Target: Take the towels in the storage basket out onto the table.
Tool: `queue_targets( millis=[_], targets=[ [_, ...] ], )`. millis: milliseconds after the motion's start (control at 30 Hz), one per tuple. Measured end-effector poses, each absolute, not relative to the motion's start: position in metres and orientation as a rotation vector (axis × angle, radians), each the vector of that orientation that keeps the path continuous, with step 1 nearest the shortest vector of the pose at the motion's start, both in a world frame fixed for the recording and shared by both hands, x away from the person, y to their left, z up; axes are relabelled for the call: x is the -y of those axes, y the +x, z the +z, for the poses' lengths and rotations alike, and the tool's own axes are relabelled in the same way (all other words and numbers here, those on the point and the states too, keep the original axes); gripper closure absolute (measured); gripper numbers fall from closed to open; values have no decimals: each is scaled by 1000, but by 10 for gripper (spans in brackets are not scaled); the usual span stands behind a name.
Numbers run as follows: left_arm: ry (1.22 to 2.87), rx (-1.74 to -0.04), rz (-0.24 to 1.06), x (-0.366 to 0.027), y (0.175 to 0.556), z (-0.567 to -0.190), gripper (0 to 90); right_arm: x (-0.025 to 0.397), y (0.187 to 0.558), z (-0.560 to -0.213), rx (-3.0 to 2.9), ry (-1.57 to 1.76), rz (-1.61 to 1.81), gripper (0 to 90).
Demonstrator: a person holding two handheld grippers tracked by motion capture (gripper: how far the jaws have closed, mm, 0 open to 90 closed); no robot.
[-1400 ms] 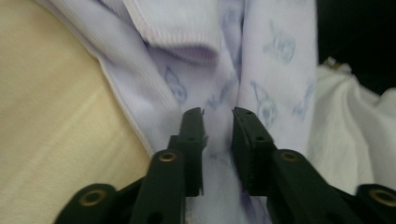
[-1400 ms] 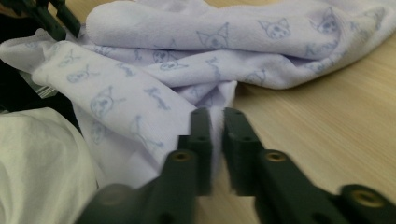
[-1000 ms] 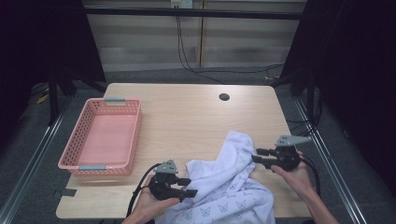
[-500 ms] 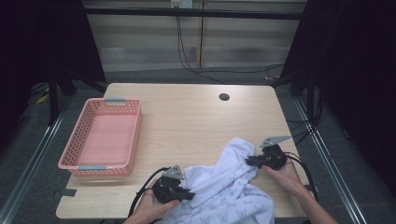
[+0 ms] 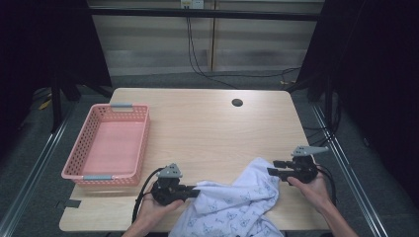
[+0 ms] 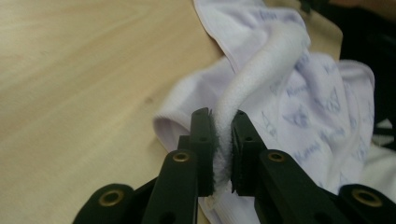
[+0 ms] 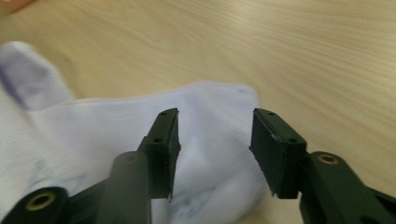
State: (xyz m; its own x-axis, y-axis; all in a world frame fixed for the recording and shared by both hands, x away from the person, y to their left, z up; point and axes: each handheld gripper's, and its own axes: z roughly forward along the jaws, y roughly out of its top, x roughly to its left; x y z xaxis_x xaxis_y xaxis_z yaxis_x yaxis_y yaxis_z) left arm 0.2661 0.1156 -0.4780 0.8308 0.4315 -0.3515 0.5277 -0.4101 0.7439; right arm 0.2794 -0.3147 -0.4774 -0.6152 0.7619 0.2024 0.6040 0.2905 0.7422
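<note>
A white towel (image 5: 232,205) with pale blue print lies crumpled at the table's near edge, part of it hanging over the front. My left gripper (image 5: 196,190) is shut on a thick fold of the towel (image 6: 261,74), which rises from between its jaws. My right gripper (image 5: 271,168) is open at the towel's right corner. In the right gripper view its jaws stand apart just above the white cloth (image 7: 210,121), holding nothing.
A pink plastic basket (image 5: 79,170) stands empty on the left side of the wooden table (image 5: 207,128). A round cable hole (image 5: 237,102) sits near the table's far edge. Black frame posts and cables stand behind the table.
The right gripper has let go of the towel and drawn back to the right, now open. The towel has sunk lower and flatter. The left gripper keeps its hold.
</note>
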Motion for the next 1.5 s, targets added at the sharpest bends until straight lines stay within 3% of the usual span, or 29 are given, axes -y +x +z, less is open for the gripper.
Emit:
queue_targets(
  millis=[233, 367, 433, 633, 1000, 1500],
  targets=[
    [2008, -733, -104, -122, 281, -475, 851, 299, 306, -502, -2437, 1250, 1097, 464],
    [1973, -727, -78, -128, 279, -465, 856, 292, 298, -499, -2484, 1208, 1087, 840],
    [1955, -736, -45, -135, 280, -458, 857, 294, 294, -493, -2467, 1209, 1121, 863],
    [1888, -752, 40, -151, 289, -432, 859, 318, 287, -451, -2182, 1261, 1396, 870],
    [1801, -738, 248, -166, 326, -356, 859, 309, 312, -363, -1972, 1090, 1530, 870],
    [1759, -780, 332, -158, 417, -322, 843, 303, 375, -317, -1848, 1085, 1499, 868]
  ],
)
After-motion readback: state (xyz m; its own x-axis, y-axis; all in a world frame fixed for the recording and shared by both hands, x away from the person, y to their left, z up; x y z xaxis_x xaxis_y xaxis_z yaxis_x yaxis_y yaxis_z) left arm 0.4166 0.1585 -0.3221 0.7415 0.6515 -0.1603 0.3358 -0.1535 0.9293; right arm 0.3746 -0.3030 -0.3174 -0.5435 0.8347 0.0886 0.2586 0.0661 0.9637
